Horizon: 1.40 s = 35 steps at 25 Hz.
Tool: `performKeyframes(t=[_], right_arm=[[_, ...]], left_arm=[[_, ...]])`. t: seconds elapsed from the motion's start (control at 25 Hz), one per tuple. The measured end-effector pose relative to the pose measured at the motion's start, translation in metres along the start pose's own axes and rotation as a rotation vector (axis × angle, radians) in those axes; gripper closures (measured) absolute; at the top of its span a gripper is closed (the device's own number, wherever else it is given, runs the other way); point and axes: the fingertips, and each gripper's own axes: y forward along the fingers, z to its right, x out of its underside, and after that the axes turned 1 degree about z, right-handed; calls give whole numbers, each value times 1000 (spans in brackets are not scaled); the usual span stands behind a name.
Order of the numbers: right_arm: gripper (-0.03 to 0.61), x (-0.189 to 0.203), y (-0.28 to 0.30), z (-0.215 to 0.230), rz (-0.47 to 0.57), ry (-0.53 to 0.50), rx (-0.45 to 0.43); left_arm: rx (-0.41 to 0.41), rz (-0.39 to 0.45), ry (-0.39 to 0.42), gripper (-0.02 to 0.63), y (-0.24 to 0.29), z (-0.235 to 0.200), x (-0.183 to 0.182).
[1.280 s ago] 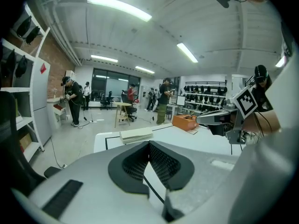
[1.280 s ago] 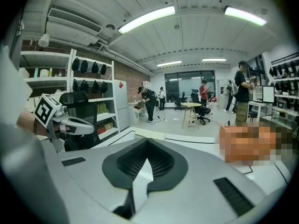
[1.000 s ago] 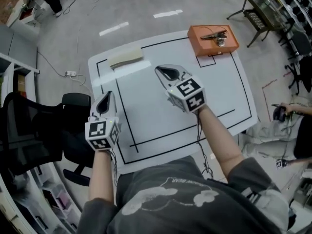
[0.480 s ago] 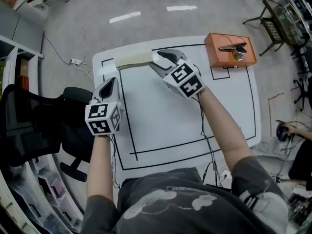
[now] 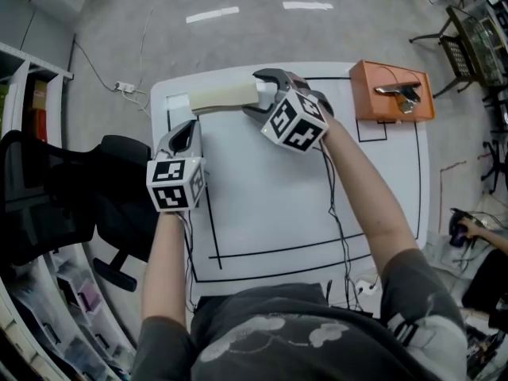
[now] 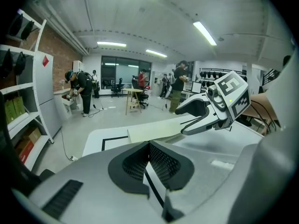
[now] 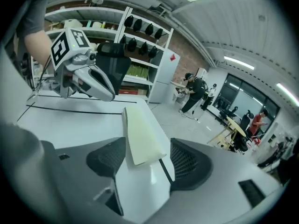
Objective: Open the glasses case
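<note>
Both hands are further forward than a second ago: my right gripper (image 5: 259, 94) has gone from the middle of the white table (image 5: 317, 205) to the right end of the glasses case (image 5: 222, 96), and my left gripper (image 5: 182, 136) has come in over the table's left edge. Right jaws are opening. The case's end sits between them with a gap on each side, and the pads aren't pressing. Left jaws are together at the tips with nothing in them, and only table surface and a black line show below. That gripper is on the near side of the case, close to its left end but apart from it. Case is closed and lies flat along the table's far-left corner. Orange box (image 5: 373, 108) is at the far right, well clear.
</note>
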Motion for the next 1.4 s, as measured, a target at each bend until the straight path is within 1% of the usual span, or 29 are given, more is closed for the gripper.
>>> performKeyframes(t=[0.04,0.12,0.2,0.32,0.52,0.64,0.72,0.84,0.96,1.04,1.2,1.4], right_arm=[[290,1,4,-2,-5,-24,-2],[312,2,11,-4,-15,-65,0],[313,4,18,-6,-41,-107,-6],[324,7,23,-10,-69,-154,-22],[362,6,23,-13,-76,-204,-52],[404,1,21,-15,-72,-220,-73],[432,-2,19,-14,-66,-214,-73],[505,-13,13,-6,-35,-190,-31],[537,-20,10,3,-27,-216,16],[541,-23,11,8,-25,-223,40],[541,-26,12,18,-3,-174,86],[518,-27,13,29,26,-131,131]], left_arm=[[0,-3,-1,613,2,0,2],[-1,-10,2,614,7,-2,4],[-1,-15,1,613,10,-5,5],[-3,-23,-21,613,14,-9,7],[-4,-41,-24,612,21,-11,9],[-3,-42,-31,613,22,-12,10],[-4,-47,-33,614,23,-12,12],[-4,-52,-35,613,23,-11,13],[0,-53,-35,614,22,-11,13],[-3,-56,-36,613,21,-12,14],[-8,-59,-39,613,20,-13,14],[-12,-46,-47,614,18,-15,10]])
